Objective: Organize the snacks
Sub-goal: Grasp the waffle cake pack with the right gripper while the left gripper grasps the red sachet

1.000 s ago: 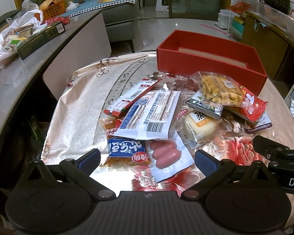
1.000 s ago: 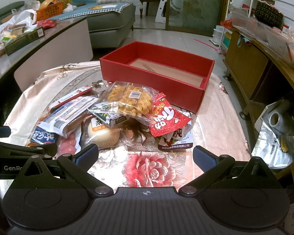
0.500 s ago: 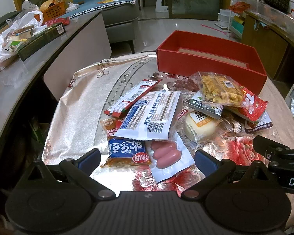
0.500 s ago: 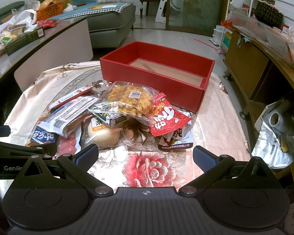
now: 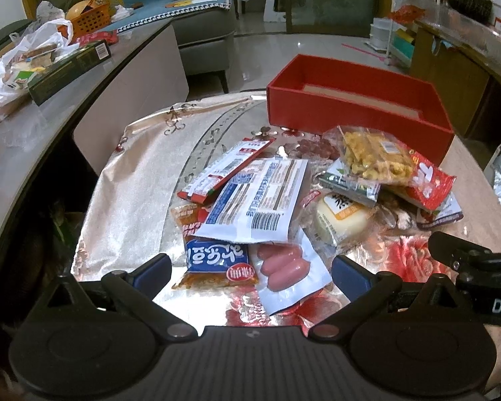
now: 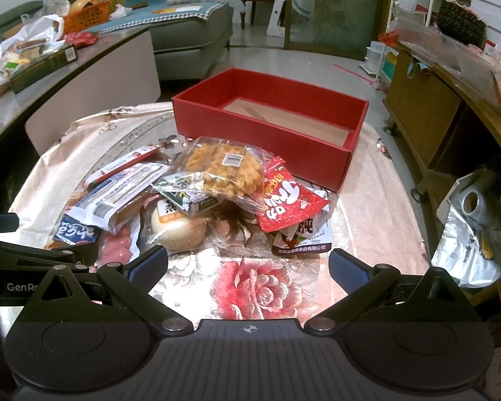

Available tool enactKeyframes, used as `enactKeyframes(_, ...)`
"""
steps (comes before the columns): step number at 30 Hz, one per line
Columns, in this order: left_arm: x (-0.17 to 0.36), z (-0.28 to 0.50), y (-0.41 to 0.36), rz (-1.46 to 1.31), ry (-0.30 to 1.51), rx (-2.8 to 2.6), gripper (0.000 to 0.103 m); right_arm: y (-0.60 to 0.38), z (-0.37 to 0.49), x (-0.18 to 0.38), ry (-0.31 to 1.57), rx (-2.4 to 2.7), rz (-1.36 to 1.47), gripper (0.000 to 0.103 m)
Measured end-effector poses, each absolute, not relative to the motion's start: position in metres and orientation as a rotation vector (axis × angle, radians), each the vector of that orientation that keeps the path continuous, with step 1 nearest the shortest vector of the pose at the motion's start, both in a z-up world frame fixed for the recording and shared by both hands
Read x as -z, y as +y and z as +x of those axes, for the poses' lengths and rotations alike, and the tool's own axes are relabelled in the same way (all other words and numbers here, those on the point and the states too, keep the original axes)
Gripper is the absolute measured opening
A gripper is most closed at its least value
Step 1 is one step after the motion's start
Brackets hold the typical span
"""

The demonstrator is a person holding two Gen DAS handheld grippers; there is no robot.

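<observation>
Both wrist views low, near, facing shared red box (image 5: 354,118) (image 6: 264,133).

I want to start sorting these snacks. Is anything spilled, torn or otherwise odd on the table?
No spill or tear shows. The snacks lie in a loose overlapping heap: the white pack covers part of the blue pack and the sausages. The red box holds no snacks. Both claws hover open, the left claw and right claw.

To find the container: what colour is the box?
Red box; clearest in right wrist view.
</observation>
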State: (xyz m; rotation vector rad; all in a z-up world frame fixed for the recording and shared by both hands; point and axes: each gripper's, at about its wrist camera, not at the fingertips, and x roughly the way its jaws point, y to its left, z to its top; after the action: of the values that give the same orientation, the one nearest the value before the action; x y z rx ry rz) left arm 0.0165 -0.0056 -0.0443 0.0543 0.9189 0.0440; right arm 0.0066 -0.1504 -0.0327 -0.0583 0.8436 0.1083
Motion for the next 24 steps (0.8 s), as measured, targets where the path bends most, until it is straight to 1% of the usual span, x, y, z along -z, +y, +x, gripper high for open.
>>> enactKeyframes(6, 0.034, 0.037, 0.008, 0.035, 0.916, -0.038, 0.097, -0.149, 0.034, 0.019, 0.834, -0.126, -0.045, 0.103)
enactKeyframes(11, 0.025, 0.071, 0.020, 0.047, 0.892, -0.039, 0.098, -0.151, 0.081, 0.014, 0.853, -0.120, -0.032, 0.103)
enactKeyframes(15, 0.036, 0.097, 0.018, 0.097, 0.931, -0.014, 0.098, -0.149, 0.116, 0.023, 0.921, -0.138, 0.026, 0.103)
enactKeyframes(20, 0.041, 0.110, 0.049, -0.071, 0.980, -0.030, 0.098, -0.127, 0.138, 0.038, 0.970, -0.203, 0.004, 0.103)
enactKeyframes(24, 0.046, 0.106, 0.048, -0.047, 0.999, -0.023, 0.098, -0.121, 0.152, 0.058, 1.042, -0.205, 0.005, 0.103)
